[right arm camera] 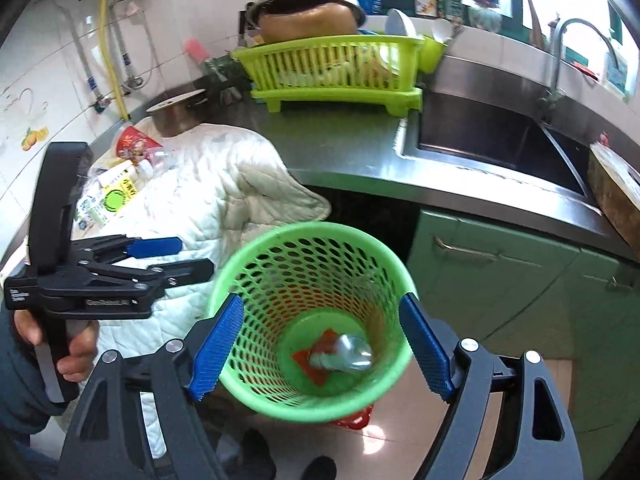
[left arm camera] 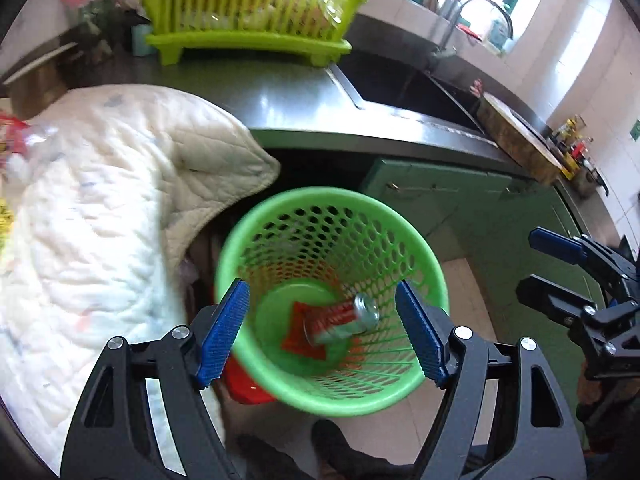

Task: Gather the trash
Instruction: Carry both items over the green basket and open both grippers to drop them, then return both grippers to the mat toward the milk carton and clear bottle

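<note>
A green mesh waste basket stands on the floor by the counter; it also shows in the right wrist view. Inside lie a red and silver can and a red wrapper. My left gripper is open and empty, held over the basket's mouth. My right gripper is open and empty, also over the basket; it shows at the right of the left wrist view. More trash, a red cup and a green-labelled package, lies on the counter's left end.
A white quilted cloth drapes over the steel counter edge. A lime dish rack stands at the back. The sink and faucet are right. Green cabinets stand below.
</note>
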`<state>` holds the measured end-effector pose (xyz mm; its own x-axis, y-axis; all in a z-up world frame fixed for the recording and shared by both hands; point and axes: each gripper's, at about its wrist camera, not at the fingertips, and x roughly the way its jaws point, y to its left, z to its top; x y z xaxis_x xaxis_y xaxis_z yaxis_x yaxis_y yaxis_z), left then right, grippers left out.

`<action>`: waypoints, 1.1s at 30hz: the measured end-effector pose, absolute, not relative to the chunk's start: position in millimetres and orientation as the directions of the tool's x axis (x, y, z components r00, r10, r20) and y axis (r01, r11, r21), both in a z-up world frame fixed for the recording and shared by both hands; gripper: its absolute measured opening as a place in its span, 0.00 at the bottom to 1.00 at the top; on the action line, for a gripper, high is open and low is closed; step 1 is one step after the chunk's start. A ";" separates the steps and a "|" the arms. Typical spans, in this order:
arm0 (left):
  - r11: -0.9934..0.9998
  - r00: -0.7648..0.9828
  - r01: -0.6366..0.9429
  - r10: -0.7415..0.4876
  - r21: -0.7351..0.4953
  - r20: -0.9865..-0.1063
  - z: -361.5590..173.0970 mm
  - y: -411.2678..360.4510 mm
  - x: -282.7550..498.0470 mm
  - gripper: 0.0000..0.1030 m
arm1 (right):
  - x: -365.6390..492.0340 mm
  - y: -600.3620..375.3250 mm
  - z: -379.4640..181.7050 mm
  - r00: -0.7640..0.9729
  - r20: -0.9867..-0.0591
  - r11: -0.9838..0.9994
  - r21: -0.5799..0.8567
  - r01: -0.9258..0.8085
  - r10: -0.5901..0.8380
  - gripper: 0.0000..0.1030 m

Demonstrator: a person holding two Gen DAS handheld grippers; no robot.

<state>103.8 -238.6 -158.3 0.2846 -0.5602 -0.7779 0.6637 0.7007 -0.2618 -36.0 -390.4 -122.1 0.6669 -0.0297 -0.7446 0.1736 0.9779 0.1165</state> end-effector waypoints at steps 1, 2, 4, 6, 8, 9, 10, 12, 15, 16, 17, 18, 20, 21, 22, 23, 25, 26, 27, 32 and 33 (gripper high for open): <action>0.714 0.307 0.652 -0.555 -0.253 -0.774 -153.3 -228.9 104.9 0.73 | -31.6 -386.4 -121.7 0.669 -0.743 0.980 0.118 0.160 -0.020 0.76; 0.723 0.320 0.643 -0.552 -0.251 -0.770 -149.6 -220.7 106.5 0.73 | -28.1 -382.0 -120.8 0.671 -0.741 0.981 0.121 0.150 -0.011 0.77; 0.747 0.353 0.619 -0.539 -0.241 -0.765 -143.3 -203.0 110.4 0.73 | -19.6 -371.5 -119.5 0.675 -0.738 0.984 0.126 0.122 0.011 0.78; 0.777 0.393 0.588 -0.516 -0.224 -0.761 -138.1 -181.7 114.8 0.73 | -9.6 -359.4 -119.2 0.674 -0.738 0.988 0.125 0.091 0.032 0.78; 0.805 0.428 0.555 -0.493 -0.210 -0.758 -135.1 -159.7 119.4 0.73 | -0.9 -346.6 -117.4 0.675 -0.736 0.990 0.126 0.056 0.055 0.78; 0.817 0.442 0.540 -0.481 -0.203 -0.757 -133.9 -149.9 121.8 0.73 | 4.4 -338.9 -116.2 0.677 -0.734 0.992 0.121 0.038 0.063 0.78; 0.834 0.462 0.518 -0.461 -0.192 -0.757 -132.2 -136.5 124.8 0.73 | 8.7 -333.0 -115.7 0.678 -0.732 0.993 0.119 0.024 0.071 0.78; 0.857 0.489 0.483 -0.436 -0.182 -0.755 -130.0 -113.2 130.5 0.73 | 21.1 -318.2 -113.5 0.678 -0.729 0.993 0.119 -0.011 0.095 0.78; 0.891 0.535 0.424 -0.389 -0.159 -0.750 -126.1 -73.4 140.3 0.73 | 36.9 -298.3 -112.4 0.675 -0.729 0.993 0.110 -0.049 0.114 0.78; 0.904 0.553 0.400 -0.367 -0.148 -0.748 -124.1 -58.8 144.7 0.73 | 43.6 -291.0 -111.5 0.674 -0.729 0.992 0.109 -0.064 0.123 0.78; 0.914 0.565 0.381 -0.350 -0.139 -0.747 -123.4 -46.8 148.8 0.73 | 50.2 -283.7 -110.3 0.674 -0.727 0.991 0.108 -0.078 0.132 0.78; 0.923 0.578 0.360 -0.332 -0.132 -0.745 -121.9 -34.5 152.9 0.73 | 57.0 -276.0 -109.2 0.674 -0.725 0.990 0.108 -0.094 0.143 0.78; 0.939 0.599 0.322 -0.303 -0.123 -0.741 -119.3 -12.5 161.1 0.72 | 70.9 -264.5 -107.4 0.674 -0.723 0.988 0.102 -0.116 0.154 0.78; 0.945 0.609 0.304 -0.288 -0.119 -0.739 -117.7 -1.8 165.2 0.72 | 78.9 -258.5 -106.3 0.675 -0.720 0.987 0.102 -0.126 0.161 0.78; 0.952 0.619 0.285 -0.272 -0.112 -0.736 -115.9 8.1 169.6 0.72 | 87.8 -252.8 -105.2 0.675 -0.718 0.986 0.103 -0.134 0.167 0.78; 0.960 0.632 0.262 -0.249 -0.100 -0.734 -113.8 19.2 174.7 0.72 | 96.8 -247.9 -104.6 0.674 -0.718 0.985 0.105 -0.140 0.172 0.78; 0.970 0.649 0.230 -0.216 -0.083 -0.729 -111.1 37.5 184.4 0.72 | 116.0 -238.6 -104.1 0.668 -0.720 0.982 0.114 -0.154 0.188 0.78; 0.974 0.655 0.215 -0.199 -0.072 -0.729 -110.3 42.8 188.1 0.72 | 124.5 -234.6 -103.8 0.666 -0.720 0.980 0.118 -0.158 0.194 0.78; 0.978 0.660 0.198 -0.178 -0.059 -0.730 -110.0 50.0 192.8 0.72 | 135.1 -229.4 -103.5 0.664 -0.720 0.979 0.119 -0.164 0.199 0.78; 0.988 0.674 0.146 -0.130 -0.042 -0.727 -111.0 77.8 210.5 0.72 | 185.9 -202.7 -105.0 0.664 -0.725 0.979 0.079 -0.186 0.185 0.78; 0.989 0.674 0.140 -0.127 -0.043 -0.728 -112.1 82.4 214.9 0.72 | 197.6 -195.9 -106.4 0.663 -0.727 0.979 0.067 -0.190 0.179 0.78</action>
